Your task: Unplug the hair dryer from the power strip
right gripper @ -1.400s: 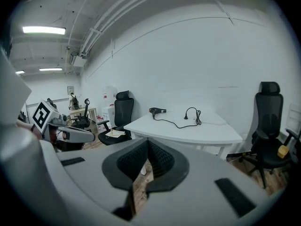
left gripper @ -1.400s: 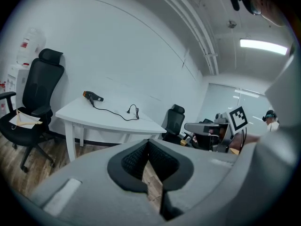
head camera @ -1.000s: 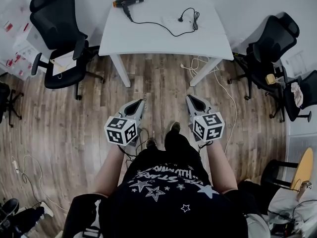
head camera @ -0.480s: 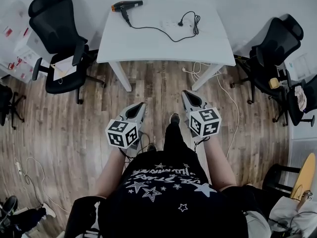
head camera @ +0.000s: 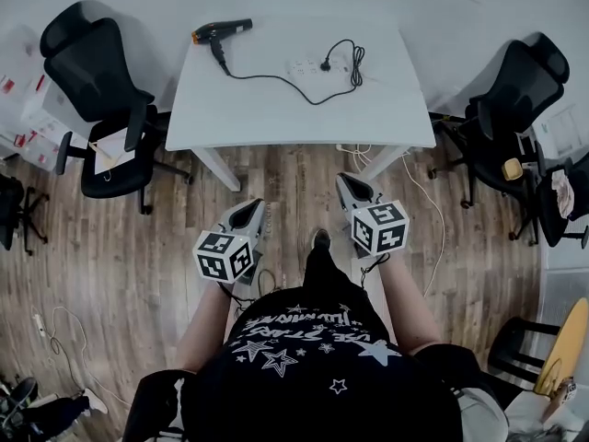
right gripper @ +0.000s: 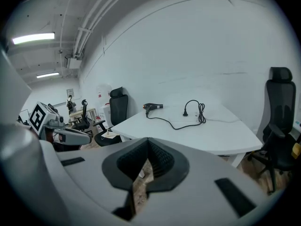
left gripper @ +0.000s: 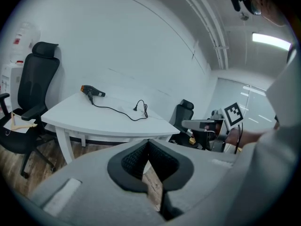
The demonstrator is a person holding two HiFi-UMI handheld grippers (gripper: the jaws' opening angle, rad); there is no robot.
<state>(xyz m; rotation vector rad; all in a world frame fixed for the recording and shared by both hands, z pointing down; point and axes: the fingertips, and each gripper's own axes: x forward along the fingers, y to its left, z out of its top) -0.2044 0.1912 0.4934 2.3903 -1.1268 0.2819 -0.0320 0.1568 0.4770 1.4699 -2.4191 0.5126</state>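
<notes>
White table (head camera: 276, 118) stands on wood floor (head camera: 120, 228). On top: dryer (head camera: 219, 31) at far left corner, white strip (head camera: 302, 65) near the far edge. Black cord (head camera: 271, 80) runs from the dryer across the top, loops right of the strip, and ends in a plug (head camera: 325, 63) at it.

Black, orange-nosed hair dryer (head camera: 221, 31) on its side, far-left on table (head camera: 276, 118), cord (head camera: 276, 79) into white power strip (head camera: 304, 65)
</notes>
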